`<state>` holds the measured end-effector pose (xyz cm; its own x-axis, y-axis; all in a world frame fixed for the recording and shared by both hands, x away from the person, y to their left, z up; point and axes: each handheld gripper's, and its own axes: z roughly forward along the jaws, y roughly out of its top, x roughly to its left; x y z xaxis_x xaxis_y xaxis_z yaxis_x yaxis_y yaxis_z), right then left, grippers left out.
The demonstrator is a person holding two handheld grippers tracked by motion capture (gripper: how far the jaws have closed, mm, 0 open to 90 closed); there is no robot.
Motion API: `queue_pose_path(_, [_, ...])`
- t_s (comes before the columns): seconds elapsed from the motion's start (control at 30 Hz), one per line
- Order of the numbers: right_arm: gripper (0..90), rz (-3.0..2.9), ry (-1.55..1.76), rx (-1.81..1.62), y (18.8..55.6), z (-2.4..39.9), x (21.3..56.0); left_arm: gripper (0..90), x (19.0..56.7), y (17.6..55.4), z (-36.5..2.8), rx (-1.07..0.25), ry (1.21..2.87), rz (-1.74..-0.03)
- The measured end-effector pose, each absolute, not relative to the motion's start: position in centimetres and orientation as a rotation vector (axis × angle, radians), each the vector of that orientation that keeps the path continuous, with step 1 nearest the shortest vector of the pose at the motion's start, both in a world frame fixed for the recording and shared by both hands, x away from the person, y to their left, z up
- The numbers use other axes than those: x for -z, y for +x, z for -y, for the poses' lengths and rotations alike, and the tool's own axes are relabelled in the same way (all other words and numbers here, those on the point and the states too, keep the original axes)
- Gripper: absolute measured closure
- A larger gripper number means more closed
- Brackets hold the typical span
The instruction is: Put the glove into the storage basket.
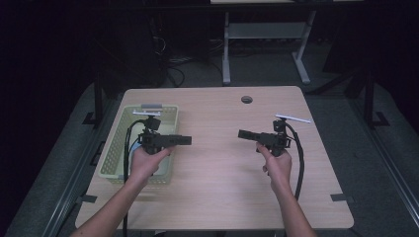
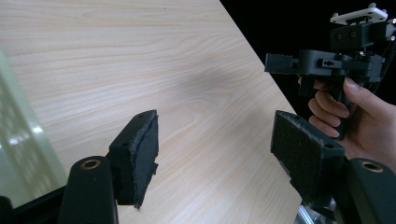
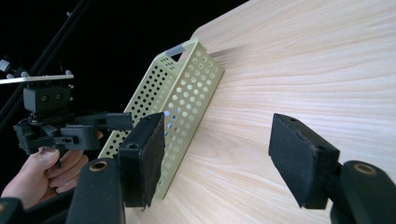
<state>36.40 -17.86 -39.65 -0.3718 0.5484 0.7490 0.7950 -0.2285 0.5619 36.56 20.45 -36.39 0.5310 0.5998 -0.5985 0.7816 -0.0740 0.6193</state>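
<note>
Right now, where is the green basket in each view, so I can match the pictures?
High view: the basket sits on the table's left side, partly under the left hand.
Left gripper view: a blurred pale green wall at the left edge.
Right gripper view: the basket runs diagonally left of centre, perforated side showing.
Shared landmark: the light wood table.

pale green basket (perforated), wood-grain table
</note>
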Motion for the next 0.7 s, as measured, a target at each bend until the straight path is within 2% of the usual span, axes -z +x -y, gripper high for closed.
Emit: queue_pose_path(0.7, [31.8,1.811,-1.694,1.605,34.9,22.0,40.7,23.2,37.1,35.4,-16.8,0.263,1.857,-1.076])
